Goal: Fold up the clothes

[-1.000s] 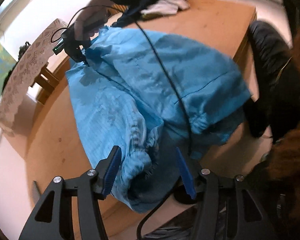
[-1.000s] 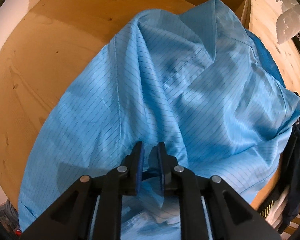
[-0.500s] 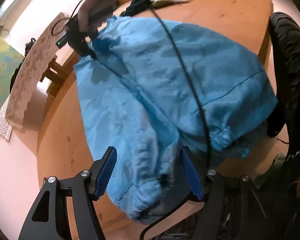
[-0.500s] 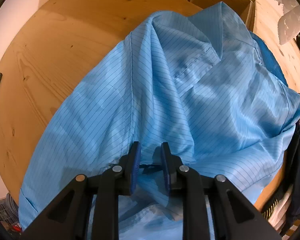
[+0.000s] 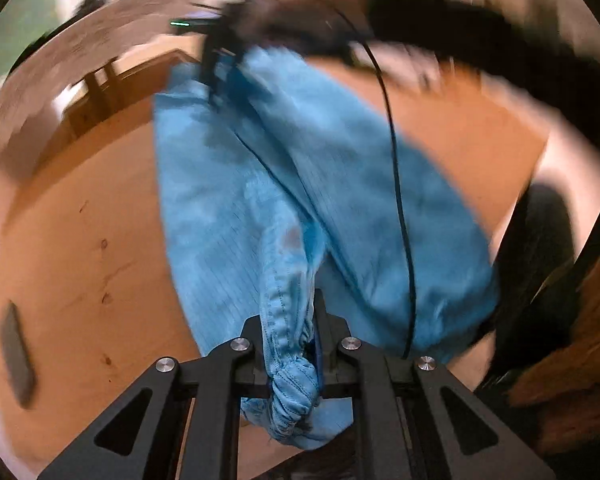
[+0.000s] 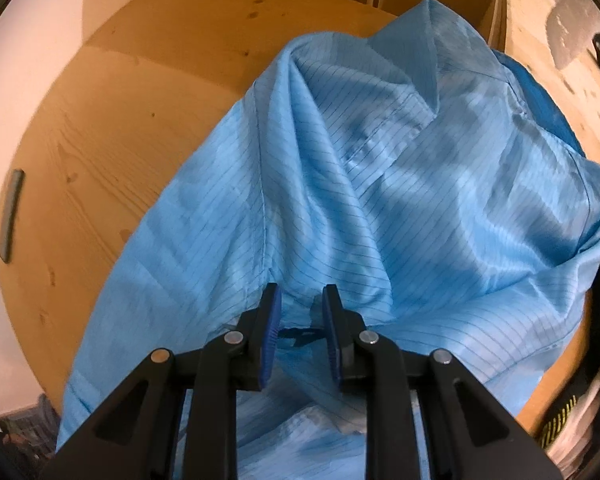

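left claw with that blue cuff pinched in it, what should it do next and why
Probably carry the gathered cuff across the blue garment to fold it over. The left claw is closing on the cuff, and the right claw is opening, with cloth between its pads not clamped. The garment lies rumpled on the wooden table.

Garment (image 6: 400, 200): thin blue cloth, slight sheen, fine dark pinstripes. Table (image 6: 120, 128): smooth, matt, knotted wood. Claw arms: matt black plastic, metal rivets.
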The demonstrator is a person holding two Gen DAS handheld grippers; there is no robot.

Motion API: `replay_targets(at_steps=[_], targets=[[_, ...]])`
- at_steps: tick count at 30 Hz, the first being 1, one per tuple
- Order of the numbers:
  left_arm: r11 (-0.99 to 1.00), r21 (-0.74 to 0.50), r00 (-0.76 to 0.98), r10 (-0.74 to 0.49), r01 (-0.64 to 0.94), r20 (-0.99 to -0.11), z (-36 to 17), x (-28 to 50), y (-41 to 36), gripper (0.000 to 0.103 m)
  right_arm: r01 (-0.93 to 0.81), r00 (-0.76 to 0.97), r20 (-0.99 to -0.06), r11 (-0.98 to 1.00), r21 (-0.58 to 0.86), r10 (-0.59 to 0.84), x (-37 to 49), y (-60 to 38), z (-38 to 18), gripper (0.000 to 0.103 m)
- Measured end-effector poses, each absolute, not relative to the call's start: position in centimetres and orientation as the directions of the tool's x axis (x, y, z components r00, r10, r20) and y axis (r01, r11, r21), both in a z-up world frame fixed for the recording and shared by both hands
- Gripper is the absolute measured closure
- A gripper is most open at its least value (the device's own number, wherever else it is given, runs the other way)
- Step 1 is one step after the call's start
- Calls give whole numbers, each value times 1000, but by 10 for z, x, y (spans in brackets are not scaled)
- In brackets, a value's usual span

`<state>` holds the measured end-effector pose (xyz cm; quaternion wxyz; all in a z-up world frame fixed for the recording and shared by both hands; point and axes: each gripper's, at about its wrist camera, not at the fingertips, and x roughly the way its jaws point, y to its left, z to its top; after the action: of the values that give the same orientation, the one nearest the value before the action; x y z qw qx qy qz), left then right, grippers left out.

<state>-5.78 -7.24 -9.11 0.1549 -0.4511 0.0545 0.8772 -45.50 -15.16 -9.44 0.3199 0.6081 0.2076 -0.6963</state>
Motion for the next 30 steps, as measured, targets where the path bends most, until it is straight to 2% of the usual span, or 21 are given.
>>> replay_targets(at_steps=[2, 4, 8, 22, 23, 24, 25, 26, 30], targets=[[-952, -140, -586, 279, -271, -761, -77, -55, -97, 91, 686, -45, -975, -716, 129, -218, -459, -150, -90, 59], [-956, -168, -605, 284, -242, -744, -72, -51, -109, 91, 683, -46, -971, -716, 142, -236, -463, -148, -85, 56], [-955, -161, -603, 282, -248, -746, -75, -49, -113, 91, 674, -46, -966, -722, 157, -253, -468, -145, -82, 52], [-945, -223, -610, 325, -240, -723, -88, -48, -129, 91, 740, -10, -988, -666, 96, -153, -421, -175, -137, 52], [-945, -221, -613, 325, -241, -720, -89, -48, -129, 91, 748, -23, -988, -658, 83, -150, -413, -175, -138, 58], [-943, -228, -619, 332, -243, -712, -89, -48, -131, 91, 755, -19, -988, -650, 85, -151, -405, -175, -140, 68], [-940, -236, -622, 340, -245, -706, -89, -48, -133, 91, 751, -9, -988, -653, 95, -154, -399, -174, -140, 94], [-941, -238, -631, 339, -242, -698, -88, -48, -135, 91, 738, 4, -987, -665, 111, -160, -395, -172, -141, 101], [-926, -312, -670, 371, -213, -643, -88, -41, -157, 91, 695, 9, -967, -693, 190, -257, -384, -166, -121, 101]])
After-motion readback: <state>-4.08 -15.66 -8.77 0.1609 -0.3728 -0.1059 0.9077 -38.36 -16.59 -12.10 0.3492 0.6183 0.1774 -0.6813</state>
